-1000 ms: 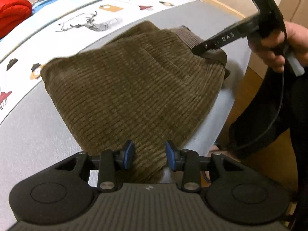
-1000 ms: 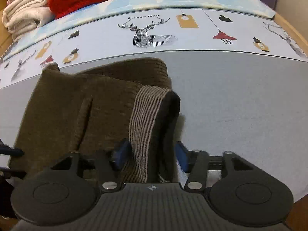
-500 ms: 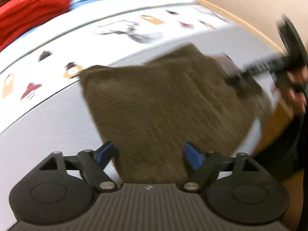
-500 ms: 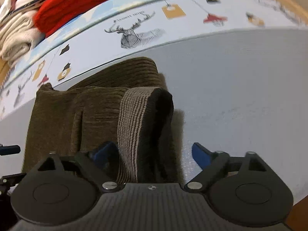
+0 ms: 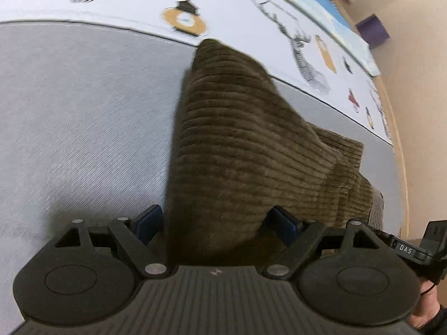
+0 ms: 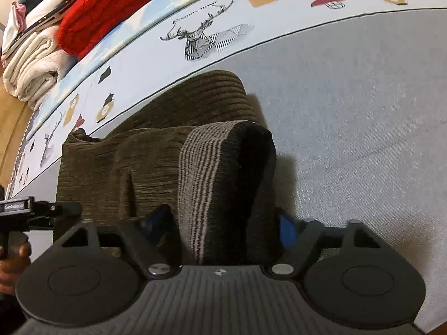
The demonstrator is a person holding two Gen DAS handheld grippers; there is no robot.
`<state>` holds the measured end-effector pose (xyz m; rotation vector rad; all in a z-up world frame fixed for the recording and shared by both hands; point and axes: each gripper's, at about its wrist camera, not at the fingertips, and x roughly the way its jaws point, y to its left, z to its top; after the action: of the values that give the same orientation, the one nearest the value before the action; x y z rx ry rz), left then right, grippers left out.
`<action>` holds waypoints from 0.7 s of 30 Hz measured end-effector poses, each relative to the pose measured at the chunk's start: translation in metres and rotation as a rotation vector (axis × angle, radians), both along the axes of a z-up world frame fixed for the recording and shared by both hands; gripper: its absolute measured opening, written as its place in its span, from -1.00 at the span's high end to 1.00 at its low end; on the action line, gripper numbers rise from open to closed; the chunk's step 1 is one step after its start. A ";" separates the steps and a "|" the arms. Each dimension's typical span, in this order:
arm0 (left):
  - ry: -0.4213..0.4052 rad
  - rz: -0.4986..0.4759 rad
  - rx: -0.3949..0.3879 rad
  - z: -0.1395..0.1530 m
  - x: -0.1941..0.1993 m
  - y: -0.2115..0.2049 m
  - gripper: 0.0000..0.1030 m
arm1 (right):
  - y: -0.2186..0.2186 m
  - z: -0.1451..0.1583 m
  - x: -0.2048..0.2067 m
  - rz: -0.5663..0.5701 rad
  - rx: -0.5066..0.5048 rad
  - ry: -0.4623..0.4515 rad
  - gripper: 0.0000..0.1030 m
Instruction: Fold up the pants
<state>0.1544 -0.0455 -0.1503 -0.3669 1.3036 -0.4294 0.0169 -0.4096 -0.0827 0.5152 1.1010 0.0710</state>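
Brown corduroy pants (image 5: 245,145) lie folded into a thick stack on the grey bed cover (image 5: 83,111). My left gripper (image 5: 215,222) points down at one end of the stack. Its jaws straddle the raised fabric and are closing, the blue pads beside the cloth without squeezing it. My right gripper (image 6: 223,223) straddles the striped waistband (image 6: 206,167) at the other end of the pants (image 6: 125,167). Its jaws are closing too, with the pads close to the band. The left gripper's fingers (image 6: 64,209) show at the left edge of the right wrist view.
A red knit pile (image 6: 111,8) and folded cream towels (image 6: 33,72) sit at the far side on a patterned sheet (image 6: 279,14). The wooden bed edge (image 5: 402,167) runs along the right. A person's hand (image 6: 11,259) grips the left handle.
The left gripper has rolled and swung round to the stack's other end, lower than before. Both pairs of jaws stand wider than a second ago. The right gripper has sunk slightly over the waistband.
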 end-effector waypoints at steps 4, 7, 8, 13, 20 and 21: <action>-0.074 -0.042 0.022 0.014 -0.006 -0.009 0.15 | 0.007 0.014 -0.005 0.001 -0.045 -0.080 -0.08; -0.190 -0.108 0.056 0.039 -0.013 -0.016 0.31 | 0.013 0.027 -0.003 0.001 -0.067 -0.138 0.06; -0.219 -0.107 0.066 0.048 -0.012 -0.014 0.32 | 0.013 0.032 0.000 0.000 -0.063 -0.158 0.08; -0.340 -0.037 0.070 0.089 0.012 0.024 0.33 | 0.036 0.058 0.029 0.024 -0.028 -0.306 0.11; -0.392 0.078 0.064 0.106 0.058 0.085 0.30 | 0.080 0.072 0.108 0.117 0.024 -0.409 0.10; -0.395 0.089 0.075 0.104 0.064 0.091 0.28 | 0.086 0.070 0.117 0.127 0.026 -0.411 0.08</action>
<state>0.2188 0.0452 -0.0467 -0.2600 0.9126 -0.3549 0.1339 -0.3238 -0.0124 0.4295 0.7293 0.2904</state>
